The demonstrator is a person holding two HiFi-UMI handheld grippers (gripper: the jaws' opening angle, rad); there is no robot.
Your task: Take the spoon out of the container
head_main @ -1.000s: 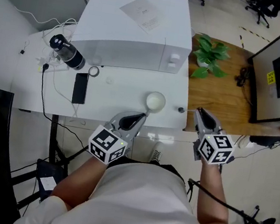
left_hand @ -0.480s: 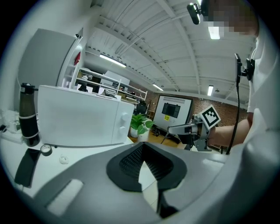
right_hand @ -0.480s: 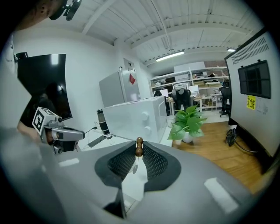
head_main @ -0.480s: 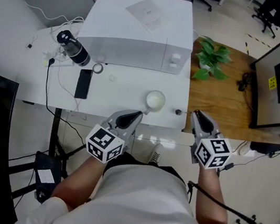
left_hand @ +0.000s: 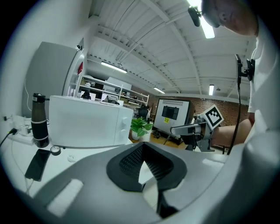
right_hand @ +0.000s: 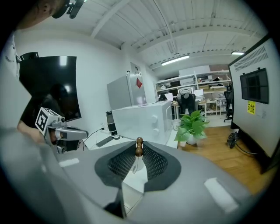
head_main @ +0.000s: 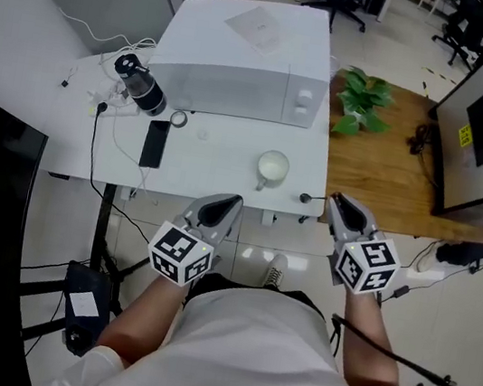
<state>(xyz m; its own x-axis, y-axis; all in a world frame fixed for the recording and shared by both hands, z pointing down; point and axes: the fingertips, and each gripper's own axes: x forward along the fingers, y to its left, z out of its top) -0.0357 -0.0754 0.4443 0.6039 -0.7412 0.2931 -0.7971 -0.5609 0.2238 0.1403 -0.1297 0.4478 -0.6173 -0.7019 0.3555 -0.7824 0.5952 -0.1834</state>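
At the near right corner of the white worktop [head_main: 218,167], the right gripper [head_main: 334,197] has its jaws pinching the thin spoon [head_main: 314,199]. The spoon's brown knobbed end points left, and the spoon is out of the white container [head_main: 272,167], which stands near it on the far left. The left gripper [head_main: 231,200] hovers off the near edge, jaws pressed together at the tips, nothing between them. A microwave [head_main: 235,67] stands on the far side

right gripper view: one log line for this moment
right hand-held gripper: shut on spoon | left hand-held gripper: shut, empty | cup: on table, spoon out
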